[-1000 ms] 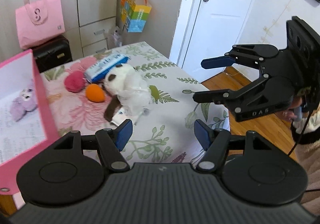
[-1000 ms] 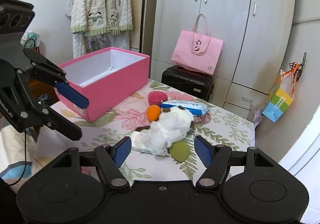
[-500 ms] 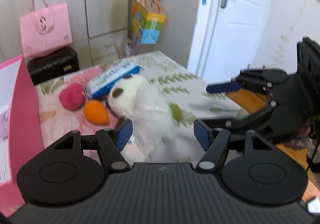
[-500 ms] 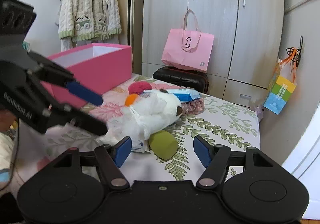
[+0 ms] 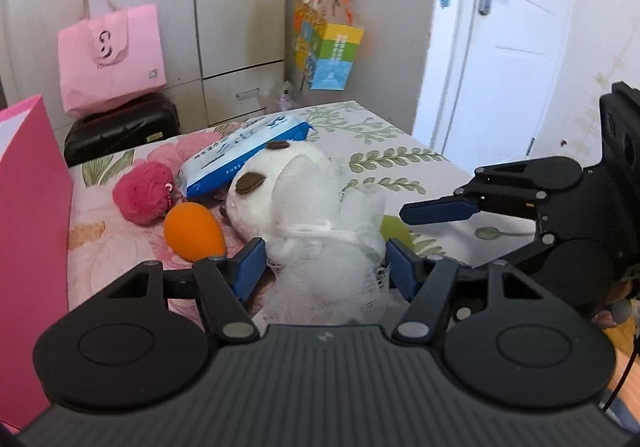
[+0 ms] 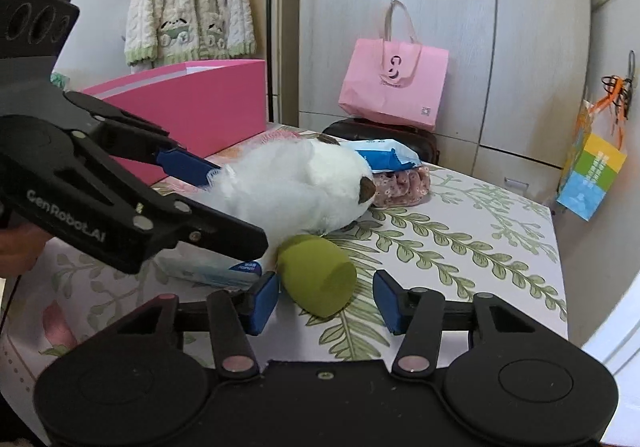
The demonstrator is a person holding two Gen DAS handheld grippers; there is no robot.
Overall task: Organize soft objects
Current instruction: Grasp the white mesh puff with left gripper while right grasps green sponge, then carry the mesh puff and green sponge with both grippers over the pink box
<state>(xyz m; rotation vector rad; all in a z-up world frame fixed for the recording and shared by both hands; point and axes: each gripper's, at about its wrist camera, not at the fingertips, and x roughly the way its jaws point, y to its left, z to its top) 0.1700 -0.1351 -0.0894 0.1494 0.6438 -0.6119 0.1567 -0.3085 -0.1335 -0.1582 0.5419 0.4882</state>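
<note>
Both jaws are closing as I watch. My left gripper (image 5: 322,267) has the white plush toy (image 5: 316,215) between its pads, which touch its mesh wrap. My right gripper (image 6: 324,297) stands half open around the green sponge (image 6: 320,275), not yet pressing. An orange sponge (image 5: 194,233) lies just outside my left jaws, a pink box (image 6: 192,111) beyond.
</note>
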